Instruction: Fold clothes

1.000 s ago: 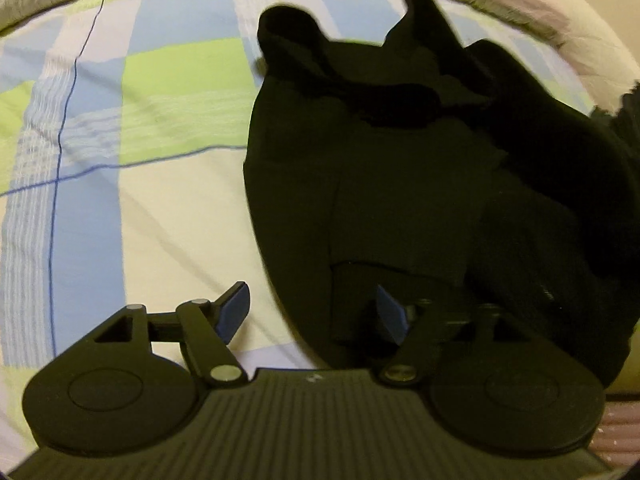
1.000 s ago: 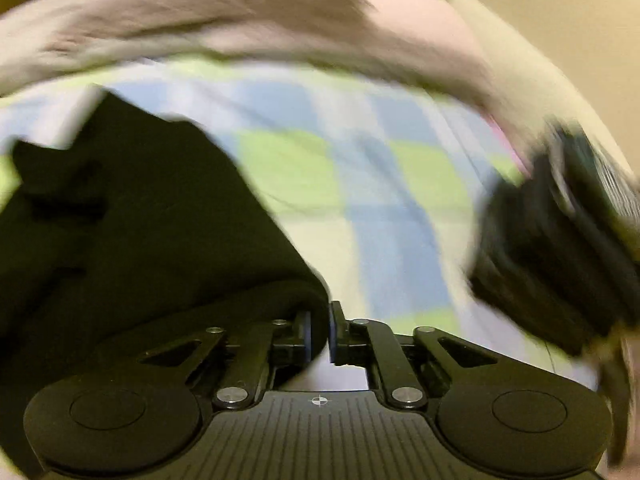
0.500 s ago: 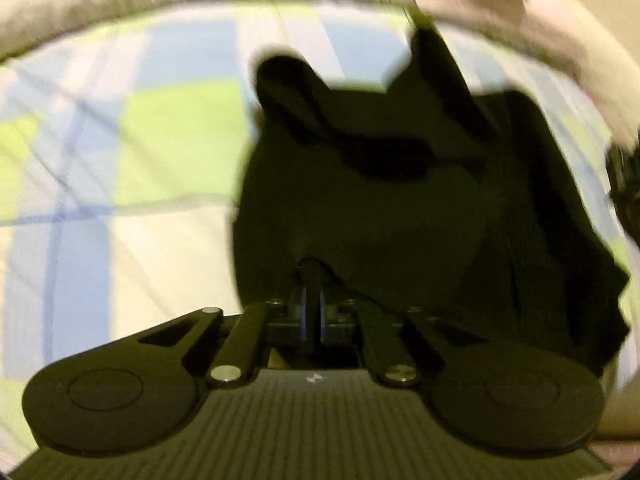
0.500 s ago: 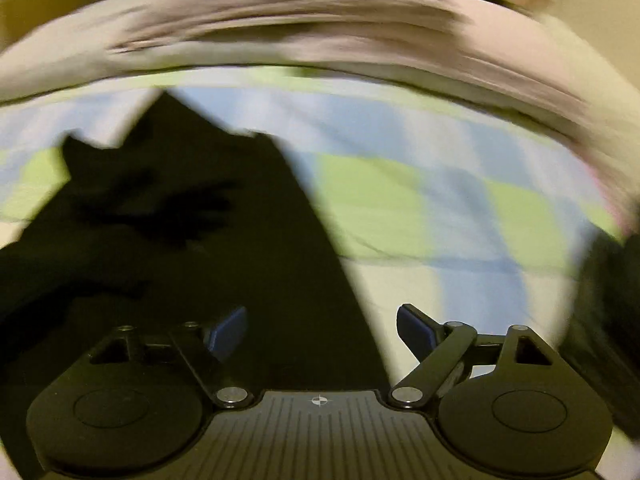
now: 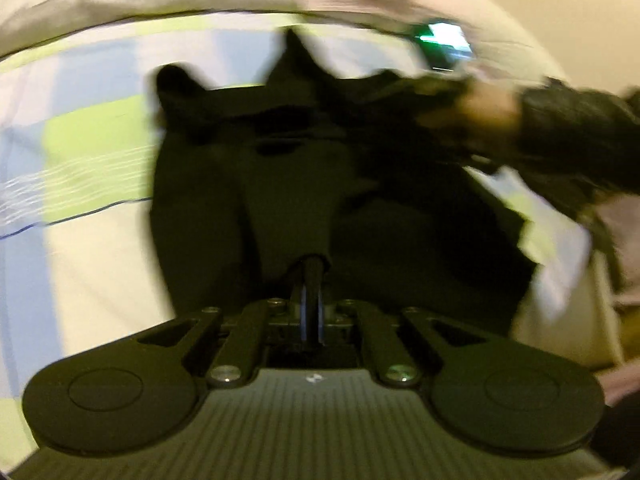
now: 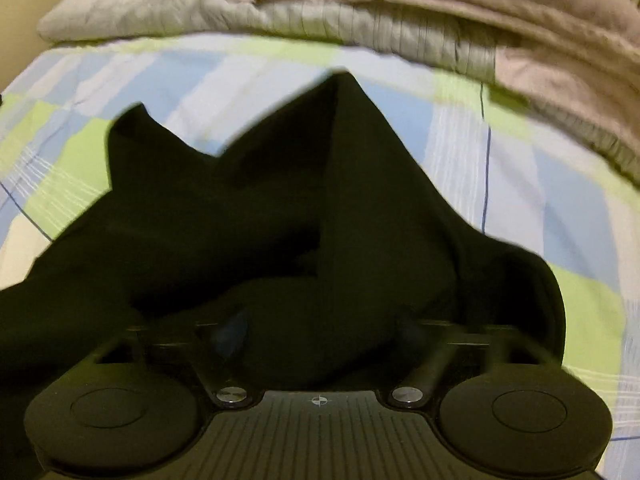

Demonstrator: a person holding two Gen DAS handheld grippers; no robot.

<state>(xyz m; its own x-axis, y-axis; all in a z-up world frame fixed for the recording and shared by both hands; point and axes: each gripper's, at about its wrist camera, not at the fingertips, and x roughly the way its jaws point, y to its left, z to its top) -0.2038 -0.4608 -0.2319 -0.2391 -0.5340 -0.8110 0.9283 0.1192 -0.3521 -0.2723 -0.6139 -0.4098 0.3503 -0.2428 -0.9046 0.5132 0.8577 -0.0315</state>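
Since a second ago the left gripper [image 5: 311, 312] has clenched on a pinch of the black garment [image 5: 280, 184] and lifted it, so cloth tents up from its tips; the right gripper [image 6: 320, 332] has swung from the bare sheet down onto the garment's right side, and its jaws are closing with a hump of cloth between them, the pads not clearly pressing yet.

The garment lies on the checked sheet [image 6: 520, 184], spread away from both grippers toward the folded quilt [image 6: 360, 8], its long axis running straight ahead and its two peaked corners at the far end; the near edge sits right at both grippers, left tips on the near middle, right tips on the fold nearer the right border, so each hand has its own hold point.

Left wrist view alone shows the person's other hand [image 5: 486, 106] and dark sleeve reaching in from the right over the cloth, plus the pinched ridge; right wrist view alone shows the raised right fold and the sheet beyond it, though its fingers are blurred.
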